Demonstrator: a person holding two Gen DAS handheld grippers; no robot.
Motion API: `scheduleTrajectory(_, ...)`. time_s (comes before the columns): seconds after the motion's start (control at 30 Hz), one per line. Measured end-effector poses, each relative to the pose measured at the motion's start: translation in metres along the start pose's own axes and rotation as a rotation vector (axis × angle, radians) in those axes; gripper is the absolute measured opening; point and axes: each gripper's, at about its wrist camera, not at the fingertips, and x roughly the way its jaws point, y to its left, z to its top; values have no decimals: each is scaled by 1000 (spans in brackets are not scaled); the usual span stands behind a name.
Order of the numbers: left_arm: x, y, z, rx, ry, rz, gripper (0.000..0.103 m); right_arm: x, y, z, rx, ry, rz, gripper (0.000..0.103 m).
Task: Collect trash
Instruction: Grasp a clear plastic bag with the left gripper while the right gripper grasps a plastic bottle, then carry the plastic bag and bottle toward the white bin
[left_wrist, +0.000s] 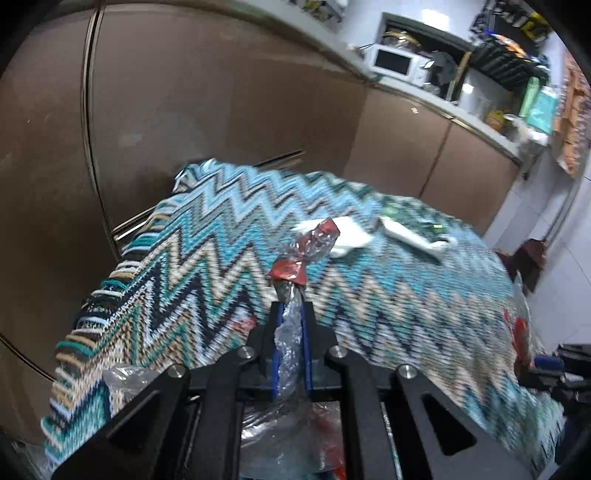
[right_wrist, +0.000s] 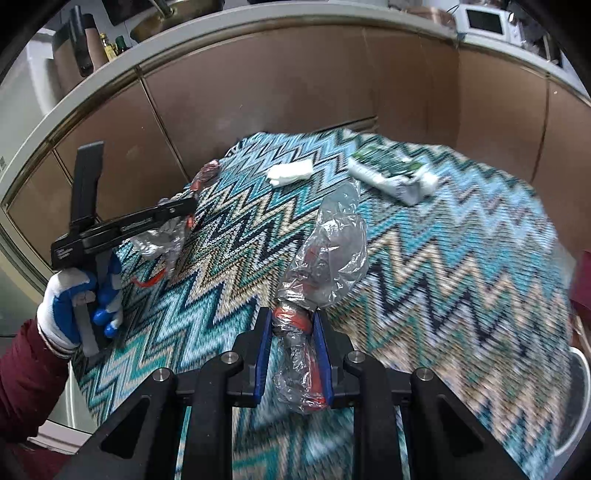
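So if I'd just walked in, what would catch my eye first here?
Probably the loud blue zigzag cloth covering the table. Next, the two black tongs, each pinching a crinkly clear wrapper with red print: the left tongs hold the left wrapper, the right tongs hold the right wrapper. Farther back on the cloth lie a white tissue wad and a green-and-white packet.

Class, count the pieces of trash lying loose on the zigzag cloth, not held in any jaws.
2: a white crumpled wad near the cloth's far middle, and a green-and-white packet to its right. Others may lie out of view.
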Motion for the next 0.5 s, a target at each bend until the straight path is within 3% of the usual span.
scheduleTrajectory(0.3, -78, -46, -6, 76, -98, -120, 8, -79, -11, -27, 74, -122, -97, 21)
scheduleTrajectory(0.5, -109, -80, -24, 126, -113, -183, 8, -120, -5, -45, 92, -197, -172, 21)
